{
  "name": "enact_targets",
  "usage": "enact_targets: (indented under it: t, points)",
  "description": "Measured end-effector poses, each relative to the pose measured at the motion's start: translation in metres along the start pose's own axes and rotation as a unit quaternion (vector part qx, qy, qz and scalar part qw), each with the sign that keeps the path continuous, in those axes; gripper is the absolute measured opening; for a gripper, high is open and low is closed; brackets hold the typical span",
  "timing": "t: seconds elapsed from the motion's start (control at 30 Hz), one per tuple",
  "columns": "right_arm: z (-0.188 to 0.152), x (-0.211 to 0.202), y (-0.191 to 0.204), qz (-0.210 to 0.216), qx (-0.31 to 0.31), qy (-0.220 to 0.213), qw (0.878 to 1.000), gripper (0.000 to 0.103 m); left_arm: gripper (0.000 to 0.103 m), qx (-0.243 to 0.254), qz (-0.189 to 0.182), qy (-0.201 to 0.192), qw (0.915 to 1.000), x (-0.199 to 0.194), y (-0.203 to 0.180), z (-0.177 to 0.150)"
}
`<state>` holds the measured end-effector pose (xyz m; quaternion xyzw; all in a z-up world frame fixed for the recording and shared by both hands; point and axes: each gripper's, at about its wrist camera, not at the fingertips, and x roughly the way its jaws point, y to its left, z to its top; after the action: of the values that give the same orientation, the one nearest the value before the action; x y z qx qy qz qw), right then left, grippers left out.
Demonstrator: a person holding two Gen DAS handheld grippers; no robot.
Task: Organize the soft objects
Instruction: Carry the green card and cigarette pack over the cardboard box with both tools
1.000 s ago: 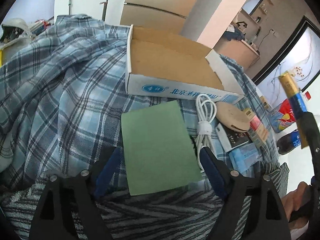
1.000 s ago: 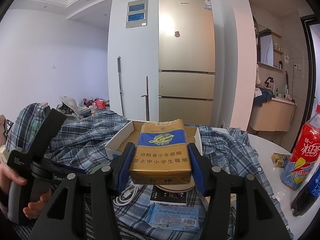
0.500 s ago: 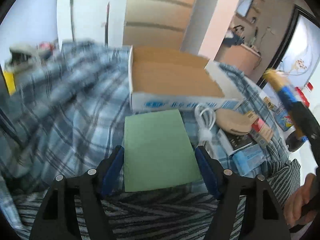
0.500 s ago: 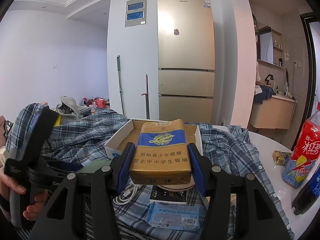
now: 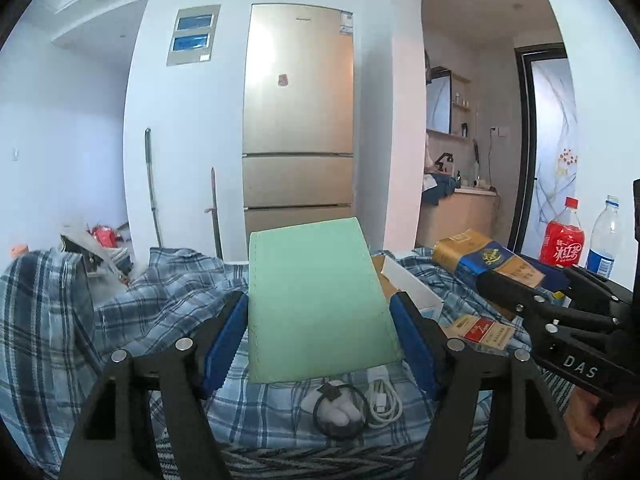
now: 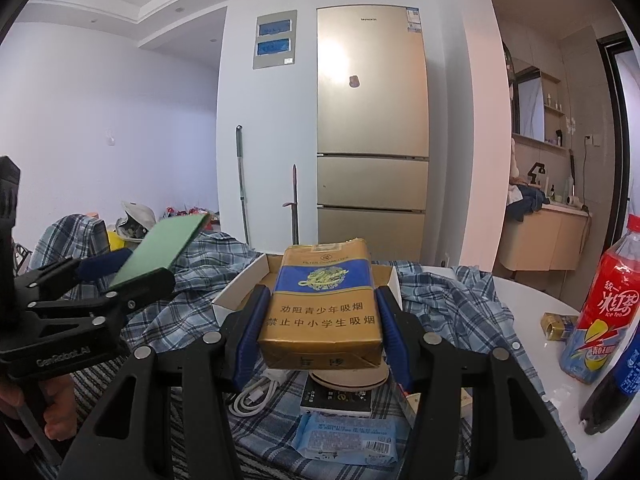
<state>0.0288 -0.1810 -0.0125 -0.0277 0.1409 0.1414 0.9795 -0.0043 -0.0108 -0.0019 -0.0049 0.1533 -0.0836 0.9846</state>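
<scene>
- The left hand-held gripper (image 5: 320, 320), clenched on the green pad (image 5: 316, 300), has lifted it off the plaid shirt (image 5: 140, 320); a second ago it lay flat there.
- The pad now hangs tilted up, in front of the box (image 6: 240, 292).
- The right hand-held gripper (image 6: 320, 328) stays clamped on the carton (image 6: 324, 312), above the worktop (image 6: 532, 300), unchanged.
- Likely both go into the box next.

home, likely kitchen-dining corner: gold fridge (image 6: 372, 120), mop (image 6: 241, 184), vanity counter (image 6: 544, 236), plaid shirt (image 6: 448, 304).
</scene>
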Motion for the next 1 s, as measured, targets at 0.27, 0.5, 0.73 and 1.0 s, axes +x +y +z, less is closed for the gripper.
enact_targets:
  t: [0.27,0.5,0.73,1.0]
  points:
    - [0.011,-0.011,-0.001,-0.003,0.0,-0.017,1.0,0.052,0.075,-0.011,0.005,-0.011,0.9999,-0.012,0.007,0.024]
    - [0.035,-0.019,-0.013,-0.021,0.014,-0.037,0.999,0.052,0.075,0.027,-0.003,-0.049,0.9984,-0.026,-0.003,0.067]
    - [0.083,-0.025,-0.025,-0.045,0.018,-0.077,0.996,0.052,0.075,0.044,0.002,-0.081,0.9957,-0.03,-0.013,0.095]
    - [0.129,-0.021,-0.019,-0.056,0.031,-0.129,0.99,0.052,0.075,0.012,0.0,-0.1,0.9949,-0.018,-0.017,0.129]
